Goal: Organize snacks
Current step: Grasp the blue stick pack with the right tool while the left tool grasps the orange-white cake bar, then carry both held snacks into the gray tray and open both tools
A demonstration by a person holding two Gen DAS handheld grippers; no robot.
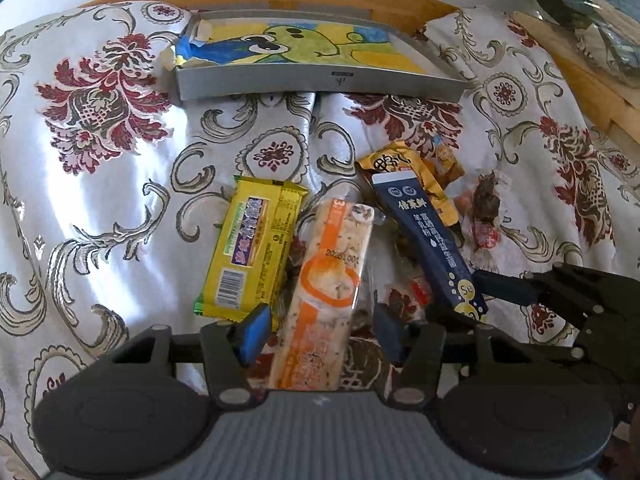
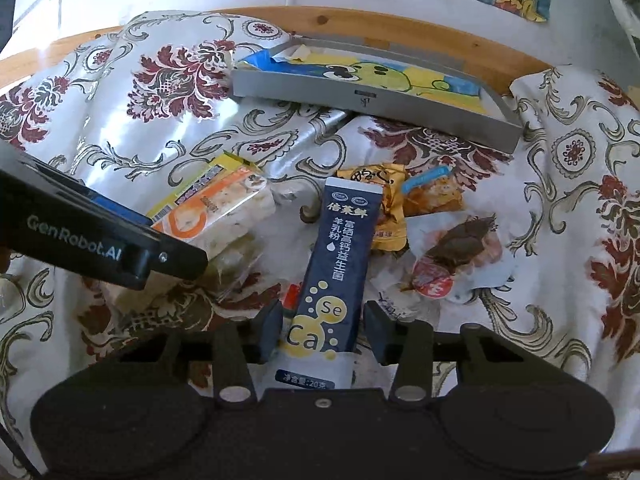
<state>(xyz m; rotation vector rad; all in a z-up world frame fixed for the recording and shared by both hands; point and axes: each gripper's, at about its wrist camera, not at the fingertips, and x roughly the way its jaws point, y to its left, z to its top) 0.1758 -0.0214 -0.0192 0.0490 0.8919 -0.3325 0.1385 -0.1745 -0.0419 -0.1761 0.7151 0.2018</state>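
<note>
Left hand-held gripper (image 1: 316,330): parted, astride orange snack bar (image 1: 326,292) | right hand-held gripper (image 2: 320,330): parted, astride navy powder sachet (image 2: 338,264) | grey tray (image 1: 320,84) beyond both

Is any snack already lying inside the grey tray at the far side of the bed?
No. In the left wrist view the grey tray holds only a cartoon drawing; the snacks, such as the yellow packet, lie on the bedspread.

Orange bar (image 1: 320,292) near end hidden behind gripper; navy sachet (image 2: 332,272) likewise.
</note>
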